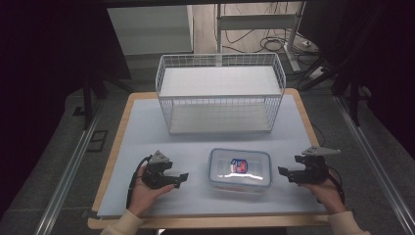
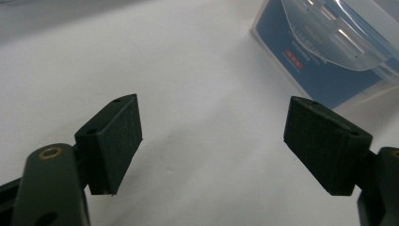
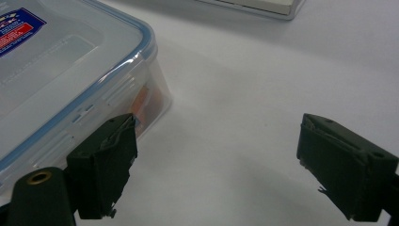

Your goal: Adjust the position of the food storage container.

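The left tongs [image 1: 183, 176] and the right tongs [image 1: 282, 172] are both wide open and hold nothing. They sit low on each side of the box [image 1: 240, 169], apart from it, likely ready to grab it from both ends. The box is clear, smooth plastic with a blue-edged lid and rounded corners. It rests on the pale counter [image 1: 147, 132], in front of a white wire basket [image 1: 220, 93].

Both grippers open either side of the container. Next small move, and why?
Probably bring the left gripper and right gripper inward to the container: both are open with nothing held, flanking its short sides, lid on, wire basket behind.
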The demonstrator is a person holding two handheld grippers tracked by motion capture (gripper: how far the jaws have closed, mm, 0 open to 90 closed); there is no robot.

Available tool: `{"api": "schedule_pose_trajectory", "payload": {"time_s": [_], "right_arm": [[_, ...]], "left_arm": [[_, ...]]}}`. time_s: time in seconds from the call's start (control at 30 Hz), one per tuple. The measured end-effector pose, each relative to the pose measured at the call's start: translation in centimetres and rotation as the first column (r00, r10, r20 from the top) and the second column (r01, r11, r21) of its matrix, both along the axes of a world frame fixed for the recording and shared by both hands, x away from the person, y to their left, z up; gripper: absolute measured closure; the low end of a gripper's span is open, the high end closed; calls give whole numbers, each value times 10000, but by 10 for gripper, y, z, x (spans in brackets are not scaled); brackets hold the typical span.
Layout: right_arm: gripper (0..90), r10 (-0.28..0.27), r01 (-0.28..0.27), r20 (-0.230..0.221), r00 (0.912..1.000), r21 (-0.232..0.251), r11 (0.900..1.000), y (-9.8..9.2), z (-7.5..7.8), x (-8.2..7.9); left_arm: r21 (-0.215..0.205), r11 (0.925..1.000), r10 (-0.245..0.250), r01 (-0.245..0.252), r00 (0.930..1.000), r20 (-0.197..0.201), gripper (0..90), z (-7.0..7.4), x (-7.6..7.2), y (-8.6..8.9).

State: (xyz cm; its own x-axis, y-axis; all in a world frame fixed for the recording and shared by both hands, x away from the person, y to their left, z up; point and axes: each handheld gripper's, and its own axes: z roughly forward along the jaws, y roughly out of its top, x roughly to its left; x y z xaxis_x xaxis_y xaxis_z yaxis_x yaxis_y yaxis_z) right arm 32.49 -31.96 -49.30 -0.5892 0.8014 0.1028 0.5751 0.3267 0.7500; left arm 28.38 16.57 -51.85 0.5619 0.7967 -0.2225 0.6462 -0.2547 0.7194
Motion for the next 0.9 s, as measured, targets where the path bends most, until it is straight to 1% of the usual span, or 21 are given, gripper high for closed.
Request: {"api": "schedule_pose_trajectory", "payload": {"time_s": [0.17,0.37,0.5,0.53,0.6,0.7,0.73,0.77,0.8,0.87,0.9], "right_arm": [[132,76,-77,-64,10000,-91,9999,0,0,0],[144,-45,44,-96,9999,-68,10000,-1,2,-1],[149,-24,19,-246,9997,-176,9998,-1,1,-2],[149,-34,27,-258,9997,-276,9996,0,1,-1],[161,12,-21,-231,9997,-363,9993,0,3,0],[191,7,-15,-274,9996,-312,9995,0,7,-4],[239,18,-26,-290,9996,-276,9996,1,11,-7],[239,18,-26,-290,9996,-276,9996,1,11,-7],[272,56,-63,-295,9995,-270,9996,0,13,-8],[358,269,-273,-281,9992,-139,9995,0,19,-10],[439,454,-455,-280,9986,-26,9990,1,26,-12]], "left_arm": [[19,10000,11,-11,10000,-37,196,0,2,2],[-57,9998,187,-187,9998,-42,198,2,0,3],[-25,9999,168,-168,9999,-4,198,3,-1,1],[-27,9999,128,-128,9999,10,198,2,-1,0],[86,9999,101,-101,9999,28,198,3,-2,0],[21,9998,173,-173,9998,40,198,4,-3,-1],[33,9998,179,-179,9998,88,198,5,-4,-2],[33,9998,179,-179,9998,88,198,5,-4,-2],[72,9998,174,-175,9998,134,198,5,-4,-3],[145,9996,240,-244,9995,224,198,5,-5,-3],[125,9997,209,-211,9996,175,197,5,-5,-2]]}}
